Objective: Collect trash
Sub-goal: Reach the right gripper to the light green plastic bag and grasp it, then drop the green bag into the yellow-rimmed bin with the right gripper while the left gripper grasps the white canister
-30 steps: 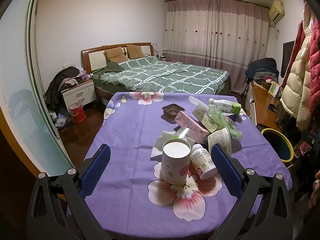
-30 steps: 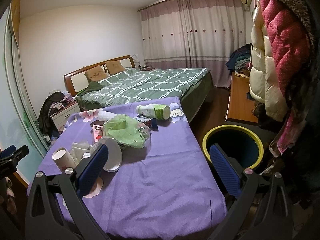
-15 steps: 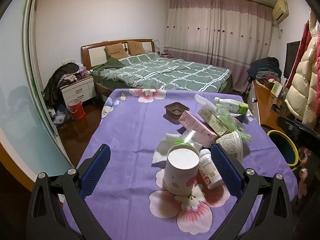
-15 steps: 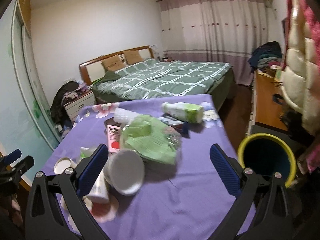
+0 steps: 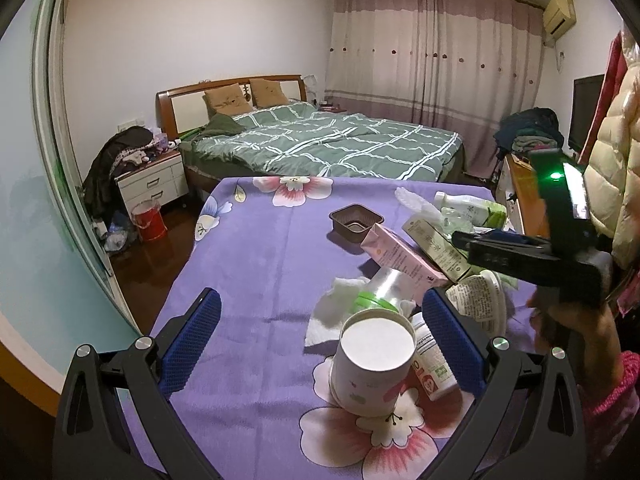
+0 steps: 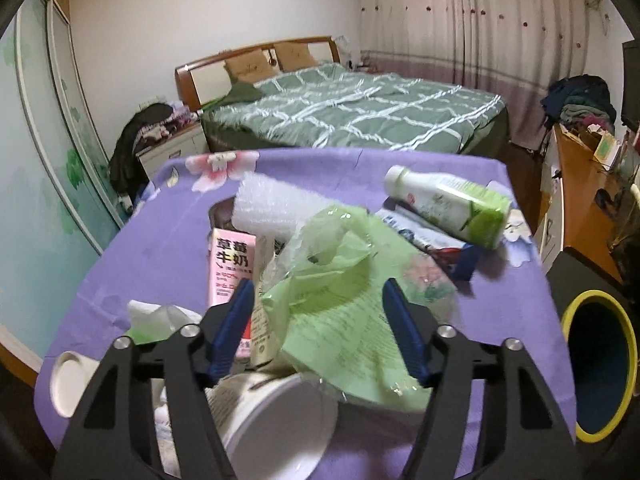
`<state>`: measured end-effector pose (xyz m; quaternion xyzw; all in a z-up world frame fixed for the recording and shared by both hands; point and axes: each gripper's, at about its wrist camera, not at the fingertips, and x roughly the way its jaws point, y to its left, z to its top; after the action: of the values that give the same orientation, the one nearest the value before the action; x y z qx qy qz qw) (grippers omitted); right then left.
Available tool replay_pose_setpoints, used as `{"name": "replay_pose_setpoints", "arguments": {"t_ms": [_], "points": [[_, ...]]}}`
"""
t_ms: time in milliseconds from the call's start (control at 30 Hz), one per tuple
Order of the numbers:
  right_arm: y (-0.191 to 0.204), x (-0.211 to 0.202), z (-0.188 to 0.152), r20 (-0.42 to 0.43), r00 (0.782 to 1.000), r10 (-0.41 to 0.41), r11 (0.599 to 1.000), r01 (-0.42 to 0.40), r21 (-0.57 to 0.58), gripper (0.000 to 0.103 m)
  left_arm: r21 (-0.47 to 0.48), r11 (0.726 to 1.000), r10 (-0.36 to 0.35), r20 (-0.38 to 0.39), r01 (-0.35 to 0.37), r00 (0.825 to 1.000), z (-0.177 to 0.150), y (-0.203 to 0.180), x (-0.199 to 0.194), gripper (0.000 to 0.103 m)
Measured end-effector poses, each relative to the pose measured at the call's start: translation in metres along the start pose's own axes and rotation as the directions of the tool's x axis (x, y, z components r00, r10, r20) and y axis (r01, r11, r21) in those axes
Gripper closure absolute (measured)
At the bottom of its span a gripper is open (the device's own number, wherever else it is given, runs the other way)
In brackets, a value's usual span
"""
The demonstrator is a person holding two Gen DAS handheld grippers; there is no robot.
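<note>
Right gripper closing, green plastic bag between the jaws, pads not touching it. Left gripper spread wide, paper cup between. Trash on purple tablecloth; bin at 3 o'clock.

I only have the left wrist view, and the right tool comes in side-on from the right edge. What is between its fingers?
Observer: The crumpled green plastic bag lies between the fingers of the right tool. Its jaws are closing, and the pads do not seem to press on the bag yet.
Operator: I see no bin. Where is it?
Observer: A yellow-rimmed bin stands just past the table's right edge, lower than the tabletop, with its mouth open.
Operator: Anything under the green-labelled bottle?
Observer: A blue-and-white wrapper lies partly under the bottle.
</note>
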<state>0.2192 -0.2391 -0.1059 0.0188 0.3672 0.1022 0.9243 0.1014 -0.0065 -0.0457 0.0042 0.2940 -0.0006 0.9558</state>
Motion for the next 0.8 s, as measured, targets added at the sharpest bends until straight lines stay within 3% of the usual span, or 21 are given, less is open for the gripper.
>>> {"name": "replay_pose_setpoints", "arguments": {"t_ms": [67, 167, 333, 567, 800], "points": [[0.000, 0.009, -0.001, -0.022, 1.000, 0.016, 1.000, -0.016, 0.005, 0.062, 0.001, 1.000, -0.008, -0.006, 0.008, 1.000, 0.000, -0.002, 0.003, 0.004], [0.002, 0.008, -0.002, -0.022, 0.999, 0.043, 0.999, -0.043, 0.007, 0.075, 0.001, 1.000, -0.018, -0.014, 0.018, 1.000, -0.001, -0.003, 0.009, 0.004], [0.001, -0.010, -0.001, 0.014, 0.999, 0.030, 1.000, -0.030, -0.008, 0.086, 0.005, 0.999, -0.040, -0.023, 0.040, 0.999, -0.003, -0.007, 0.017, 0.004], [-0.008, -0.046, -0.001, 0.077, 0.997, 0.026, 1.000, -0.025, -0.017, 0.089, 0.015, 0.998, -0.068, -0.031, 0.069, 0.997, -0.007, -0.016, 0.018, 0.004], [-0.050, -0.087, -0.005, 0.171, 0.980, -0.103, 0.995, 0.098, 0.034, 0.089, 0.021, 0.996, -0.088, -0.036, 0.089, 0.995, -0.010, -0.023, 0.017, 0.004]]}}
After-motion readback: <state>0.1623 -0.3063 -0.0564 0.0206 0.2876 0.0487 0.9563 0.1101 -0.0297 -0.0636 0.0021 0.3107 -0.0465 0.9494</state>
